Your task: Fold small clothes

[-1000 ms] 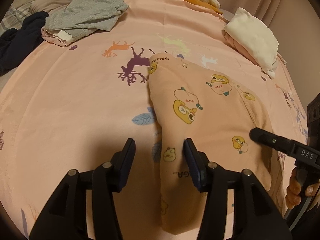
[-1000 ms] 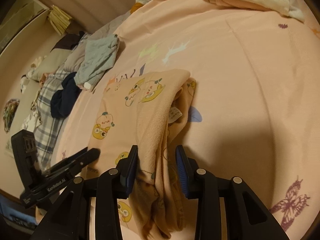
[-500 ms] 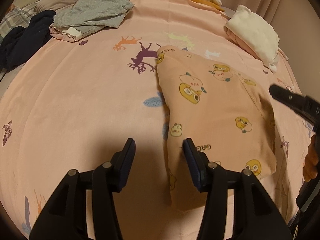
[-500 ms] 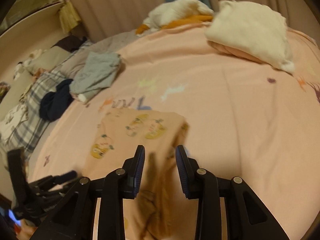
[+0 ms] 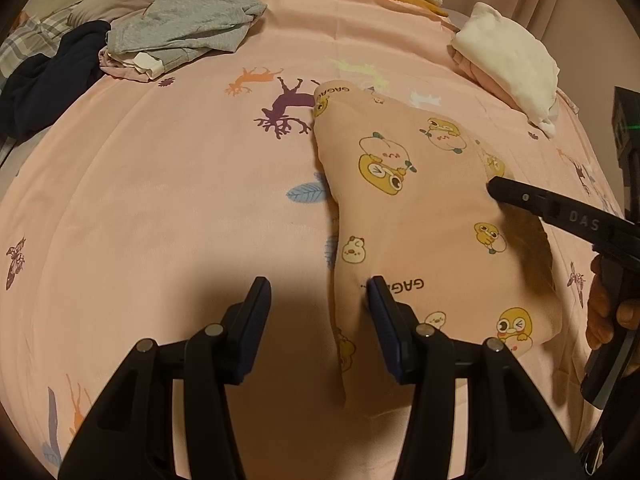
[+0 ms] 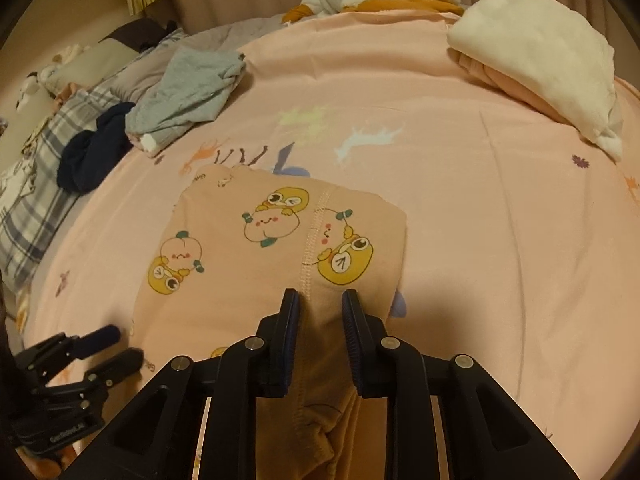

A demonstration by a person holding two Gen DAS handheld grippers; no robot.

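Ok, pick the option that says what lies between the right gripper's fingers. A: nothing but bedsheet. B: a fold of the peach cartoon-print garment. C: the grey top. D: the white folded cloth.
B: in the right wrist view a bunched fold of the peach garment rises between the right gripper fingers, whose jaws have just been closing on it; the grey top and white cloth lie far off.

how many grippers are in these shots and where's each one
2. The left gripper hovers over the near edge of the peach duck-print garment, jaws apart. The right gripper has the garment's bunched edge between its jaws, which have just been closing.
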